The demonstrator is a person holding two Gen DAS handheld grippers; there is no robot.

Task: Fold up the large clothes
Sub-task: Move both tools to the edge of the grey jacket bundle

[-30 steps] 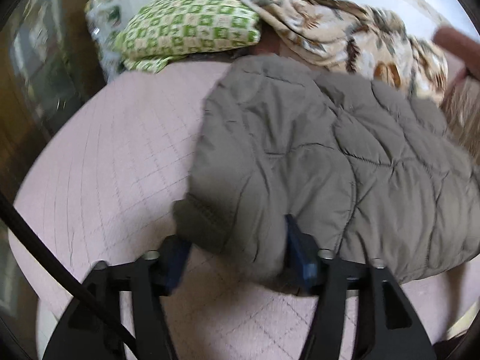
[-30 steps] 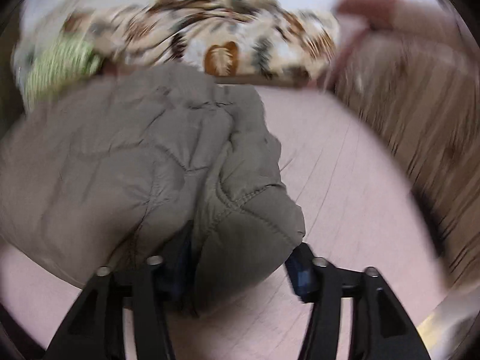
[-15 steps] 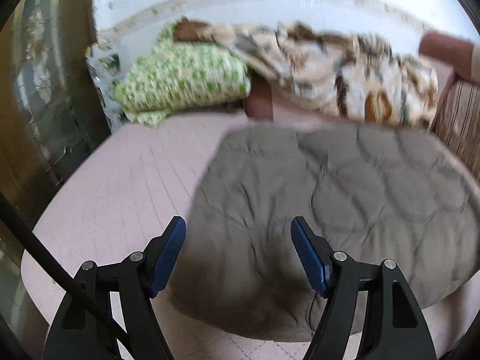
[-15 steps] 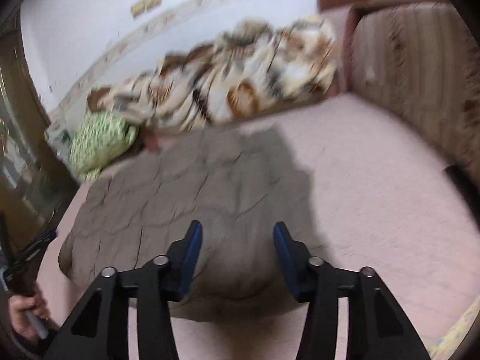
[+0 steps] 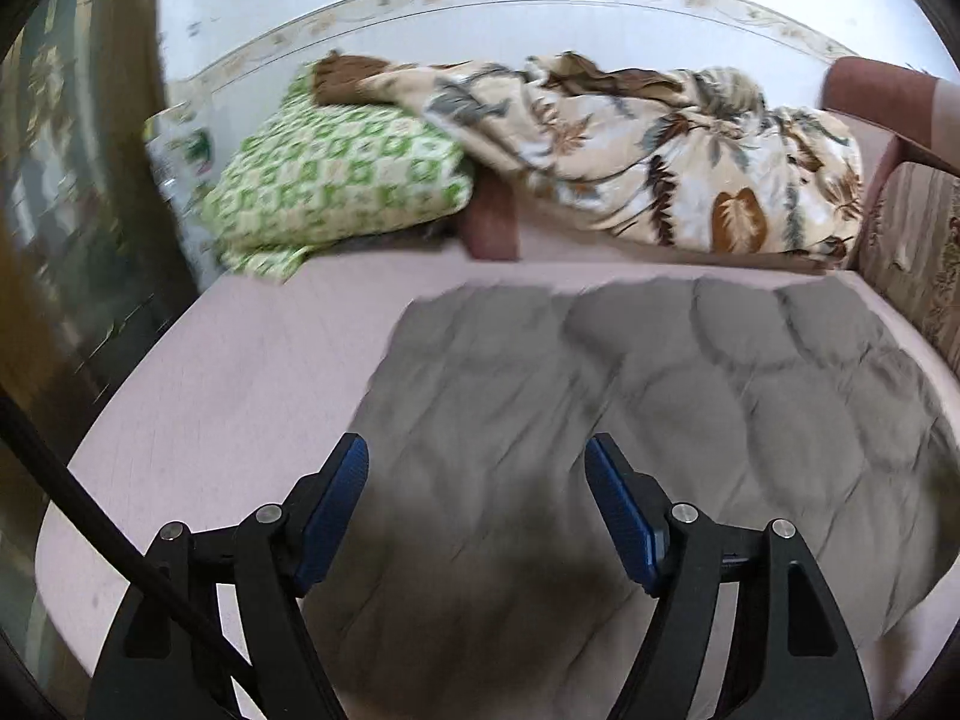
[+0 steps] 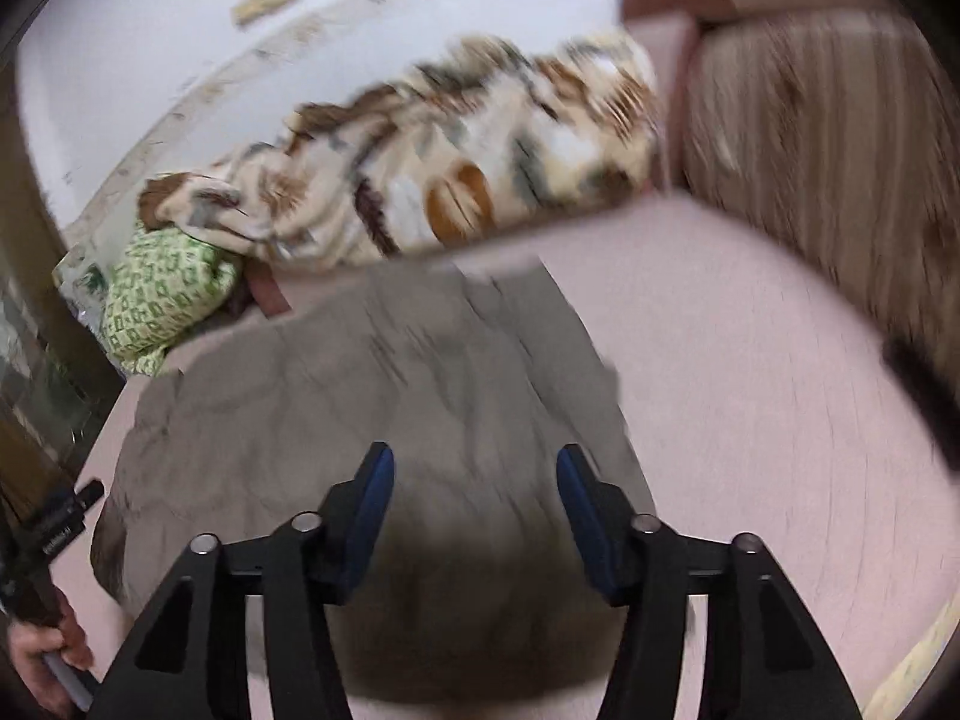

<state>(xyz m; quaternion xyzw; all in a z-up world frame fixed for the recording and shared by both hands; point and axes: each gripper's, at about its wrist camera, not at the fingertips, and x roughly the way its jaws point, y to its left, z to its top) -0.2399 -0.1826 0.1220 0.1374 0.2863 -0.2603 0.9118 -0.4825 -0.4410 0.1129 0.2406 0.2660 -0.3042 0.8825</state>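
Pink quilted bedding (image 5: 240,360) forms the work surface, on which the grey padded jacket (image 5: 630,420) is laid flat, with a green pillow (image 5: 336,180) and a leaf-print blanket (image 5: 660,168) kept beyond it. Both the left gripper (image 5: 477,516) and the right gripper (image 6: 474,516) are held wide apart above the garment, and nothing is gripped. Soft, bulky, springy handling is to be expected, so hold is best taken at a hem corner.
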